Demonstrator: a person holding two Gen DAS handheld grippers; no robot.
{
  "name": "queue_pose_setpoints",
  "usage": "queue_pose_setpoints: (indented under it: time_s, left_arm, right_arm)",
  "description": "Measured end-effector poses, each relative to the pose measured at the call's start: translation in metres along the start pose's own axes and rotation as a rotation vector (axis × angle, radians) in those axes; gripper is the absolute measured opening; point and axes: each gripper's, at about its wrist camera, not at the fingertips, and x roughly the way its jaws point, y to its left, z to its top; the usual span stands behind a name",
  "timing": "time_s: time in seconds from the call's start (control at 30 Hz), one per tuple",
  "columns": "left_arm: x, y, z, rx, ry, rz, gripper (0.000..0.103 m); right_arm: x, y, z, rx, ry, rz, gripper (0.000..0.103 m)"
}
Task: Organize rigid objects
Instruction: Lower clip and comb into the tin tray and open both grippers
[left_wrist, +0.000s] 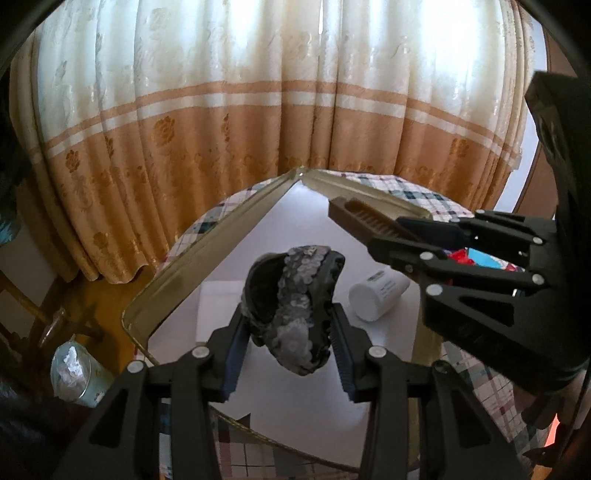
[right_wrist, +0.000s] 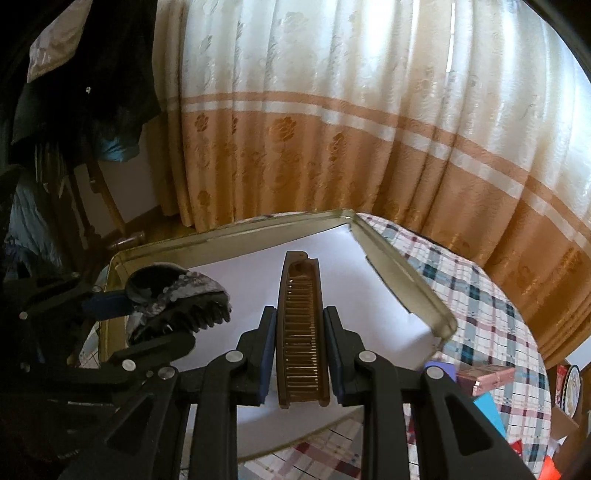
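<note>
Right claw (right_wrist: 301, 360) clamps a brown folding comb (right_wrist: 303, 332), long axis running straight out along the claw toward the far corner of the open tin tray (right_wrist: 236, 230). Left claw (left_wrist: 290, 354) grips a sequined hair claw clip (left_wrist: 295, 306) over the tray's near left side. Both objects hang above the white liner; the left claw is nearer the tray's left rim.

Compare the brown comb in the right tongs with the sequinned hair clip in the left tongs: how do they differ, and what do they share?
The brown comb is long, narrow and straight; the sequinned hair clip is short, bulky and curved. The comb is plain brown with fine, even teeth; the clip is black and grey with sequins and coarse claw teeth. Both are clamped in tongs and held above the white-lined tray.
</note>
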Motion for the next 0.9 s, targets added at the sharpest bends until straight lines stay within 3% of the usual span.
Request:
queue_pose_setpoints:
  time_s: [0.67, 0.73, 0.77, 0.83, 0.9]
  left_arm:
    - [0.003, 0.005, -0.002, -0.012, 0.024, 0.02, 0.043]
    - [0.001, 0.006, -0.002, -0.019, 0.02, 0.037, 0.051]
    - [0.0, 0.007, -0.002, -0.023, 0.016, 0.038, 0.055]
    - [-0.005, 0.008, -0.002, -0.032, -0.002, 0.04, 0.074]
    - [-0.01, 0.008, -0.002, -0.036, -0.022, 0.037, 0.077]
  right_arm:
    - [0.015, 0.005, -0.001, 0.032, 0.005, 0.046, 0.028]
    - [0.013, 0.004, 0.0, 0.038, 0.001, 0.046, 0.035]
    - [0.011, 0.005, 0.0, 0.038, -0.003, 0.045, 0.045]
    - [0.004, 0.004, 0.0, 0.044, -0.026, 0.033, 0.06]
    - [-0.005, -0.001, -0.002, 0.064, -0.046, 0.025, 0.061]
